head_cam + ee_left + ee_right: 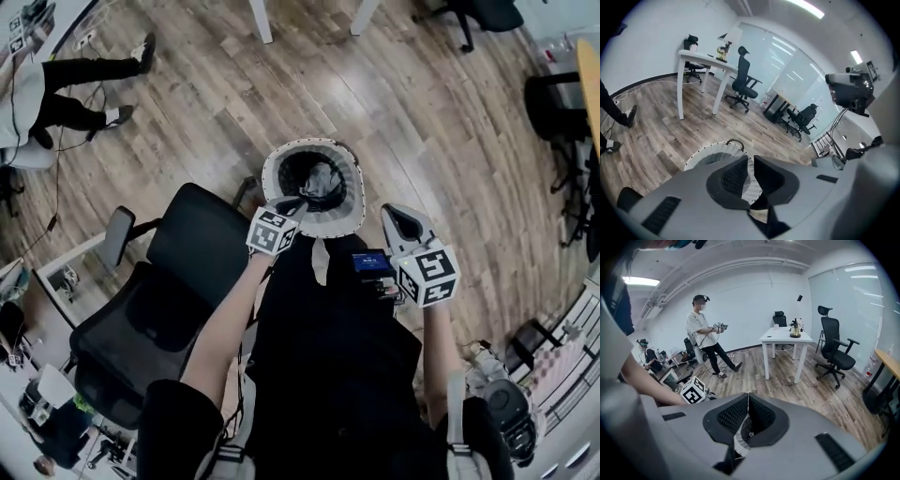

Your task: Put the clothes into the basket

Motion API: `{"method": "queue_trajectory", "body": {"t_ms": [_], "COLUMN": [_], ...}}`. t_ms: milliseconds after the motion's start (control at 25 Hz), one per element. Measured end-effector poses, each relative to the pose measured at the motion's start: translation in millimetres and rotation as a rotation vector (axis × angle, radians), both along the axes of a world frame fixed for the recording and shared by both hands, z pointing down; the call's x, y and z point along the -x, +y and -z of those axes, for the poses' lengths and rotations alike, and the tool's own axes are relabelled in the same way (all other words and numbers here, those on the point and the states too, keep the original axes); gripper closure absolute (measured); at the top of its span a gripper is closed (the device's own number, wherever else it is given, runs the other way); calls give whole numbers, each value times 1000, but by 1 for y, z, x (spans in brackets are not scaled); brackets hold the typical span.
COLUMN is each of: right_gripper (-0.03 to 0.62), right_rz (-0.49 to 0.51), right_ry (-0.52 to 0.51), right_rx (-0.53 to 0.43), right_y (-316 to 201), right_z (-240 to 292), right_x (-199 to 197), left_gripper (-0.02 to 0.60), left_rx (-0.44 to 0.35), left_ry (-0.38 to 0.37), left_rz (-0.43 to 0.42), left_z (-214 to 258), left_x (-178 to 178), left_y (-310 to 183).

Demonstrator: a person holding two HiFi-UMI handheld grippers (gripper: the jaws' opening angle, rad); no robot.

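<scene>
Bare wooden floor (pixel 422 112) lies open far and right of the basket (pixel 354 197). A black office chair (pixel 192 248) stands just beside the basket's left. Another person's legs (pixel 89 70) and white table legs (pixel 261 21) stand well beyond, far.

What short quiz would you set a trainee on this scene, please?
1. True or false: the tongs of the grey right gripper are closed with nothing between them.
2. What does the round white pleated basket stand on? A: the wooden plank floor. B: a white table. C: a chair seat.
3. Fill in: in the head view, the black mesh office chair is on the person's ___ side.
Key: 1 true; 2 A; 3 left.
</scene>
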State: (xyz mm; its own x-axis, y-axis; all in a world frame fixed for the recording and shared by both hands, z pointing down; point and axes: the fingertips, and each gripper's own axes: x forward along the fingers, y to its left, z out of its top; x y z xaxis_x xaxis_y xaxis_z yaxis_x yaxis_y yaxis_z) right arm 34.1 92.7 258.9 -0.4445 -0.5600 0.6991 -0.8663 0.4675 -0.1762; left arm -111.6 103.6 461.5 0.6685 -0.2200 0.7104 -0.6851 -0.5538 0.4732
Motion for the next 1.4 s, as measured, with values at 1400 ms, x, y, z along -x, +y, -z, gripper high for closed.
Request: {"method": "queue_trajectory", "body": {"t_ms": [1400], "right_gripper": [579], "right_rz": [512], "right_ry": [-413], "right_rx": [-276], "right_y": [20], "right_z": [147], "right_x": [-45], "left_gripper": [569], "left_rx": [-533], "left_ry": [364], "left_rz": [433], "left_z": [346], "left_x": [-81], "left_y": [48]}}
